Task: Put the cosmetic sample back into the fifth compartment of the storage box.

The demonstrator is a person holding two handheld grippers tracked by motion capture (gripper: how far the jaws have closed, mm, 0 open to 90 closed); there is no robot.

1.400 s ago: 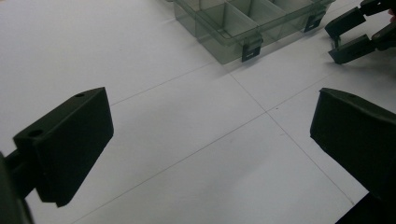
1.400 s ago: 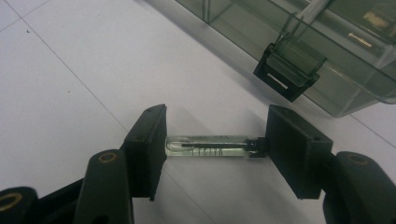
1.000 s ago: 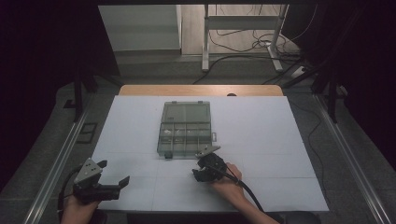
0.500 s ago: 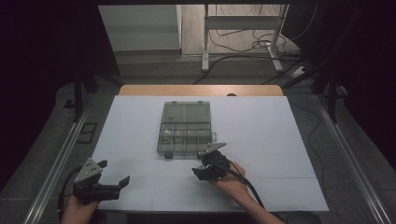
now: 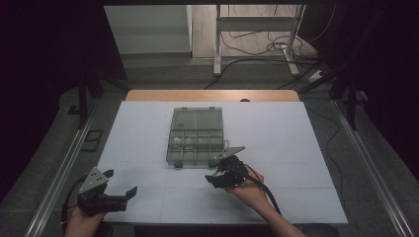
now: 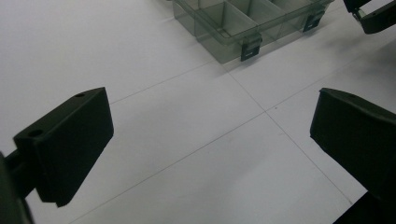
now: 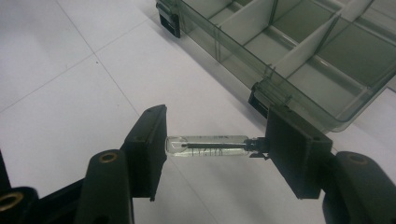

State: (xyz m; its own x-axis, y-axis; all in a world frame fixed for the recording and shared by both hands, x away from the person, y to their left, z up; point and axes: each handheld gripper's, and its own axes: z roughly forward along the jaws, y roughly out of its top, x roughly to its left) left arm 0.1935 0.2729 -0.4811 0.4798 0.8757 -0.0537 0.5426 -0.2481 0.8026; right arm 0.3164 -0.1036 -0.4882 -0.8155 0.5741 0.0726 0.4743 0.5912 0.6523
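A clear smoky organizer box (image 5: 195,136) lies open at mid-table, its lid folded back and its compartments showing. Just below its near right corner, a little above the table, my right gripper (image 5: 213,171) is shut on a small clear glass tube (image 7: 208,145) with a black end. The tube is clamped lengthwise between the two pads, close to the box's front latch (image 7: 261,100). My left gripper (image 5: 121,181) rests at the near left of the table, open, with only bare white table between its jaws (image 6: 210,140). The left gripper view also catches the box corner (image 6: 224,23).
The table is covered by a white sheet (image 5: 296,138) with thin grid lines, and a wooden strip runs along its far edge. Metal rails flank both sides. Cables and desk legs lie on the floor beyond. The right gripper (image 6: 373,16) appears at the left gripper view's top right.
My right gripper has lifted slightly with the glass tube and drifted a bit toward the box's near right corner. The left gripper has stayed put.
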